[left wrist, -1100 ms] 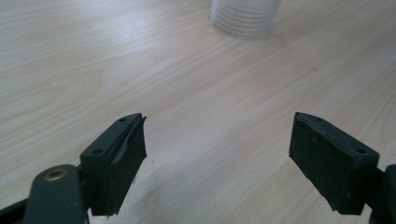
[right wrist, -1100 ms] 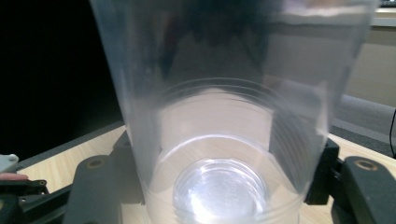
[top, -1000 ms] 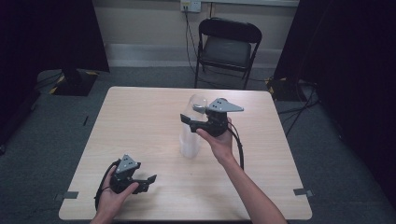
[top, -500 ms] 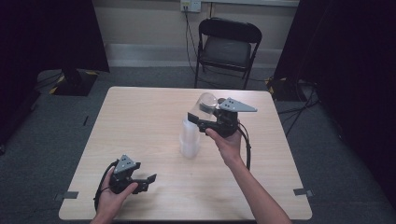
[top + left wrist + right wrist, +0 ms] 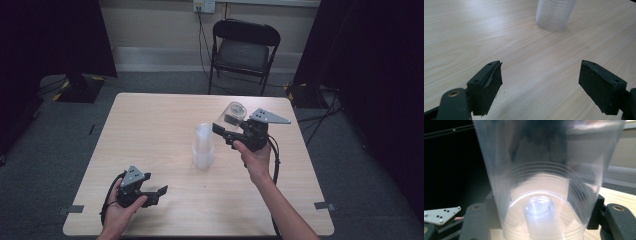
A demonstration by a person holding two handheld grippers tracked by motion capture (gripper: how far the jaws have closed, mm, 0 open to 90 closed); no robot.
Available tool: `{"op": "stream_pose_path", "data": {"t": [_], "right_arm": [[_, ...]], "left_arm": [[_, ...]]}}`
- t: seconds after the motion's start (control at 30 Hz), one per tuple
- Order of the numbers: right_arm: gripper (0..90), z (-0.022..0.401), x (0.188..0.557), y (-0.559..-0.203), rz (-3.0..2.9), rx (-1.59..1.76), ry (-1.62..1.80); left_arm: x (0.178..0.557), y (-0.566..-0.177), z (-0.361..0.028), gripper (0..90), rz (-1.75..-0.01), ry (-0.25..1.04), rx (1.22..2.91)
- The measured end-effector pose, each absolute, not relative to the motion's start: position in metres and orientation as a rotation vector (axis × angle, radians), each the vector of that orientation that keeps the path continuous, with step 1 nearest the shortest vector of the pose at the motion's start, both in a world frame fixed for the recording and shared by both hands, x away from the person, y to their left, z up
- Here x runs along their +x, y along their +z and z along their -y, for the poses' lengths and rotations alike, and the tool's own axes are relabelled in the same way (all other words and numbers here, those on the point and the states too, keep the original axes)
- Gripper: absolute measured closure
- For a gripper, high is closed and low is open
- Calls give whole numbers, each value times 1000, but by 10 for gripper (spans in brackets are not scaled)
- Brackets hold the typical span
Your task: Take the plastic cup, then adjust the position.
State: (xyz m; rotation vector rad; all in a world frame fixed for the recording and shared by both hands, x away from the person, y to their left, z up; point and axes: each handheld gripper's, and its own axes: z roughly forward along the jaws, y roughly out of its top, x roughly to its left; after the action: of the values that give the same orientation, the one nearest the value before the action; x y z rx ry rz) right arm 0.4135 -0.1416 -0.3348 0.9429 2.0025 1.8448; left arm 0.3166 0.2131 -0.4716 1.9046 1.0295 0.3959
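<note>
My right gripper (image 5: 226,131) is shut on a clear plastic cup (image 5: 234,114) and holds it tilted above the table, to the right of a stack of clear cups (image 5: 203,147). In the right gripper view the cup (image 5: 544,182) sits between the two black jaws, with its mouth towards the camera. The stack stands upright near the middle of the wooden table (image 5: 150,125). My left gripper (image 5: 159,191) rests near the table's front left, open with nothing between its fingers (image 5: 486,87). It points at the base of the stack (image 5: 555,13).
A black folding chair (image 5: 242,50) stands on the floor beyond the table's far edge. Dark curtains hang at both sides of the room. Bare tabletop lies between the left gripper and the stack.
The right gripper has carried the cup to the right and slightly up, away from the stack. The left gripper has stayed put.
</note>
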Motion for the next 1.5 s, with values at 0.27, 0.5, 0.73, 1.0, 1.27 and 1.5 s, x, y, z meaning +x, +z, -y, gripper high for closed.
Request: {"op": "stream_pose_path", "data": {"t": [0.27, 0.5, 0.73, 1.0, 1.27, 1.5], "right_arm": [[357, 153, 406, -341, -2007, 981, 1844], [357, 155, 397, -353, -2027, 1011, 1845], [360, 160, 392, -363, -2041, 1043, 1870], [362, 159, 384, -377, -2092, 1073, 1830], [368, 153, 376, -396, -2153, 1126, 1843], [372, 153, 370, -397, -2153, 1136, 1883]], "left_arm": [[317, -474, -216, 189, -1028, 406, 1899], [316, -471, -218, 199, -1014, 426, 1892], [315, -468, -215, 199, -983, 461, 1897], [313, -464, -210, 185, -964, 439, 1870], [308, -458, -200, 187, -904, 486, 1843], [307, -453, -194, 236, -851, 519, 1759]]}}
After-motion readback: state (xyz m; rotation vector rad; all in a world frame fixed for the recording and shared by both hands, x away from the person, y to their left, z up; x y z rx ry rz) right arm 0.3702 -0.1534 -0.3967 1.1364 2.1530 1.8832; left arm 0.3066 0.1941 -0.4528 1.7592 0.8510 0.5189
